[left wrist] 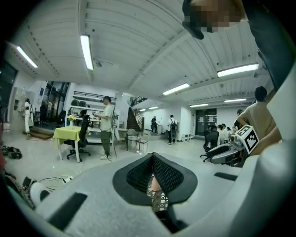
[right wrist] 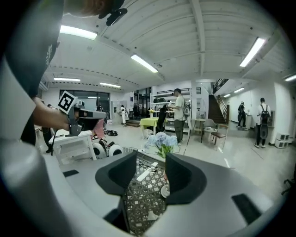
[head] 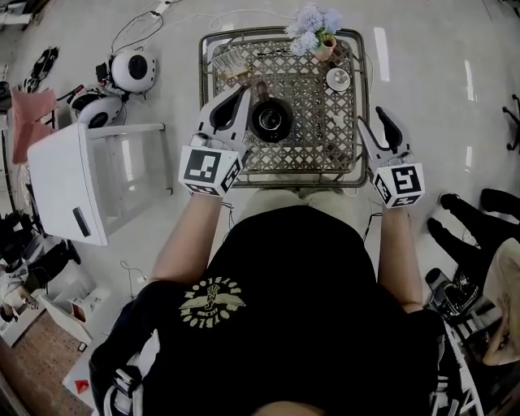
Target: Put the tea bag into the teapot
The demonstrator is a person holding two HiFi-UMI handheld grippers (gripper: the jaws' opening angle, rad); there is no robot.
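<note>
One teapot (head: 270, 119) sits just right of the closed left tool (head: 243, 91).

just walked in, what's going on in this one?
A person stands at a small lattice-top table with a gripper in each hand. The left gripper has its jaws together and is held right beside the dark teapot in the middle of the table. The right gripper is open and empty over the table's right edge. I can't pick out the tea bag for certain, nor whether it is in the teapot. Pale flowers stand at the far corner.
</note>
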